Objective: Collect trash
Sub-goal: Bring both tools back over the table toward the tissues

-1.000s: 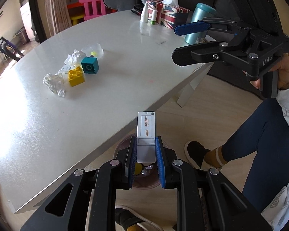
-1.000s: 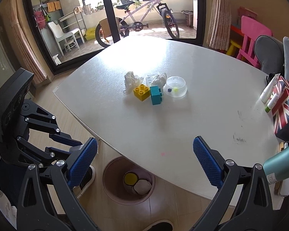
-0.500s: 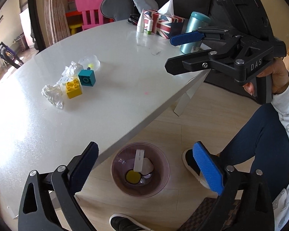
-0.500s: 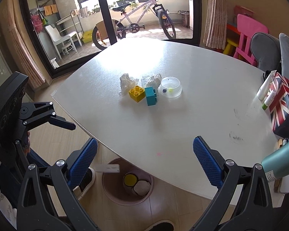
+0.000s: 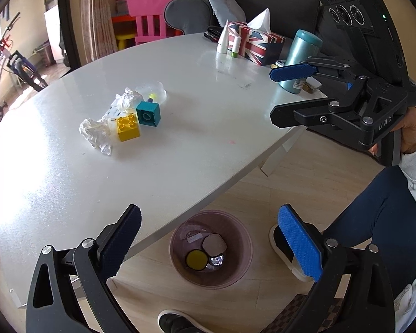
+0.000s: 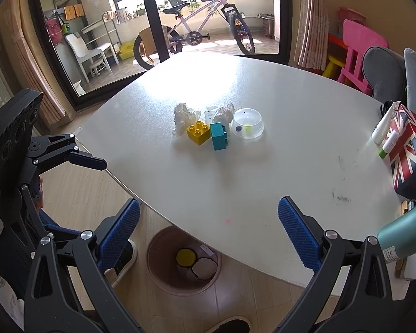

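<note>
A: What is hard to make out?

B: The trash bin point(image 5: 210, 249) on the floor is partly covered by the table point(image 5: 180, 152) edge; its contents are blurred. Crumpled paper point(image 5: 95, 134) lies on the table beside the yellow brick point(image 5: 128, 127).

A: And the tools?

B: The left gripper point(image 5: 208, 244) is spread wide above the bin, nothing held. The right gripper point(image 6: 208, 238) is likewise spread, empty.

The white surface point(image 5: 180, 144) carries crumpled paper point(image 5: 95, 134), a yellow brick point(image 5: 128, 127), a teal brick point(image 5: 148, 113), a clear lid point(image 5: 151, 91) and a flag-print tissue box point(image 5: 253, 43)
</note>
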Available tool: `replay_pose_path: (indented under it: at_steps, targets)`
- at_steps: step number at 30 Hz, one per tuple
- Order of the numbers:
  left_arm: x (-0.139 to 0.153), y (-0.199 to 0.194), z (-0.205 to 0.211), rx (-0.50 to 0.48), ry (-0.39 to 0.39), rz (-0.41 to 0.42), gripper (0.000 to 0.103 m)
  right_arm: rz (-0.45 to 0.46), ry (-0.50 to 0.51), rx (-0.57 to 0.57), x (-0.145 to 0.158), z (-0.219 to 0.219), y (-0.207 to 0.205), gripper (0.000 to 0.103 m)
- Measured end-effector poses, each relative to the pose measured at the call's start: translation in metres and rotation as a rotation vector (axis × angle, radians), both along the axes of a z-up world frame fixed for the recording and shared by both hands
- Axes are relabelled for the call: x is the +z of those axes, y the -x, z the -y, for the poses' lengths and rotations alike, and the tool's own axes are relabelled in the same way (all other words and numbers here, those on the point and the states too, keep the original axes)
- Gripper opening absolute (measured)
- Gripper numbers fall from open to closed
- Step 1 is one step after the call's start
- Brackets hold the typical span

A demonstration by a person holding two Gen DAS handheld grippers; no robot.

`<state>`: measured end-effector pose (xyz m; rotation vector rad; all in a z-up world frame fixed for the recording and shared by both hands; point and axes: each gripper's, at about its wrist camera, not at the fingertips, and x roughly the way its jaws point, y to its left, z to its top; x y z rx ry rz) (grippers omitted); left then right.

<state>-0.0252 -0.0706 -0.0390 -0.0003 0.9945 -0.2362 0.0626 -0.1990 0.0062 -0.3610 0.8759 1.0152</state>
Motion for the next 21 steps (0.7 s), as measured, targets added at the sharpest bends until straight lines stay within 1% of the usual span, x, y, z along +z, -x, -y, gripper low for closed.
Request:
replay_pose_path:
  at_steps: [6, 11, 15, 21]
  targets:
    - [0.001, -0.005, -0.016, 0.056, -0.003, 0.013, 0.095, 0.004, -0.004, -0.004, 0.0, -0.002, -0.002, 0.099]
    - [0.005, -0.01, -0.033, 0.118, -0.003, 0.04, 0.095, 0.014, -0.008, -0.009, 0.001, -0.006, -0.004, 0.099]
    - [0.008, -0.015, -0.045, 0.157, 0.014, 0.056, 0.095, 0.017, -0.012, -0.008, 0.002, -0.013, -0.008, 0.099]
    - [0.013, -0.02, -0.061, 0.221, 0.004, 0.097, 0.095, 0.025, -0.008, -0.016, 0.0, -0.026, -0.018, 0.099]
